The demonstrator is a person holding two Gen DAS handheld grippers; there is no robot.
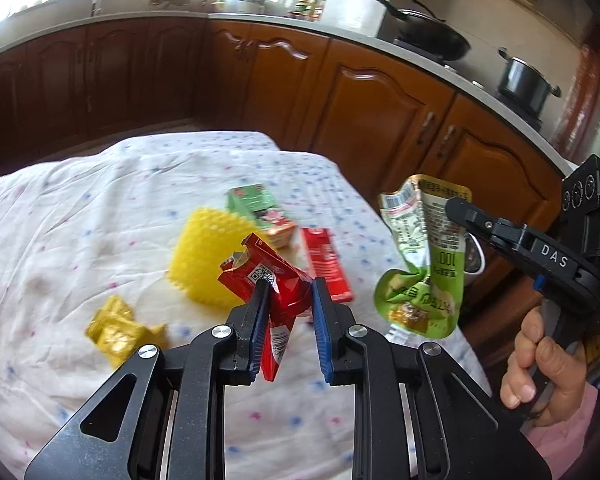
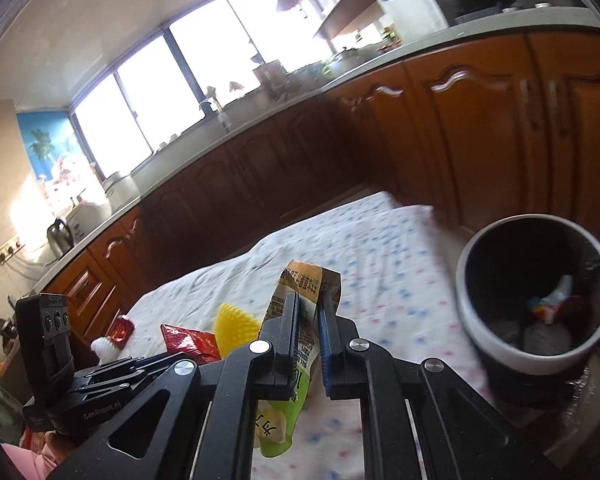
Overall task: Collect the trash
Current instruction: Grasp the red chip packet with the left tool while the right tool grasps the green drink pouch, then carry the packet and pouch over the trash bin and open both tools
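My left gripper (image 1: 290, 294) is shut on a crumpled red wrapper (image 1: 274, 280) and holds it above the cloth-covered table (image 1: 100, 208). My right gripper (image 2: 310, 310) is shut on a green snack bag (image 2: 296, 356), seen at the right of the left wrist view (image 1: 416, 264), lifted off the table. A dark trash bin with a white rim (image 2: 476, 320) stands to the right of the table with some trash inside. On the table lie a yellow spiky piece (image 1: 206, 256), a green carton (image 1: 260, 210), a red packet (image 1: 326, 264) and yellow wrappers (image 1: 118, 332).
Brown kitchen cabinets (image 1: 364, 96) and a white counter run behind and to the right of the table. A wok (image 1: 432, 36) and a pot (image 1: 524, 80) sit on the stove. The person's hand (image 1: 540, 356) grips the right tool.
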